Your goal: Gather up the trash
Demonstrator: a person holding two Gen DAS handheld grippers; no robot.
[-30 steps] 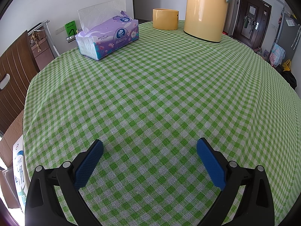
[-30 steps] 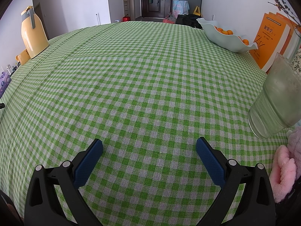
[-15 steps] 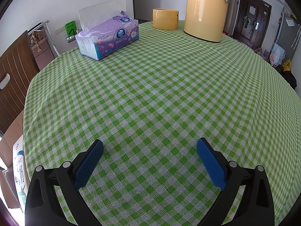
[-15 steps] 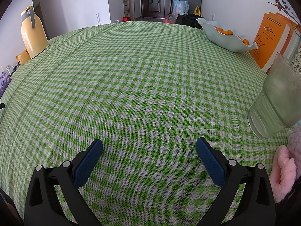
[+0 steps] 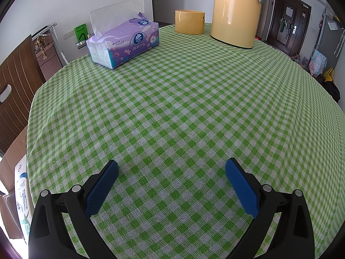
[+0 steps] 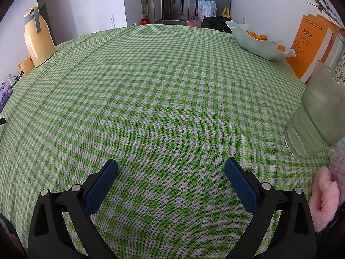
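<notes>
Left wrist view: left gripper (image 5: 171, 167) and right gripper (image 6: 171, 166) both spread wide, empty; no trash visible on checked tablecloth (image 5: 183, 99).

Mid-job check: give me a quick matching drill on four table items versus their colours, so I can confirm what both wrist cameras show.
Things:
1. tissue pack
2. thermos jug
3. fruit bowl
4. plush item

Colours:
A. pink
B. pale mint
C. purple
D. yellow

Pairs: 1-C, 2-D, 3-B, 4-A
</notes>
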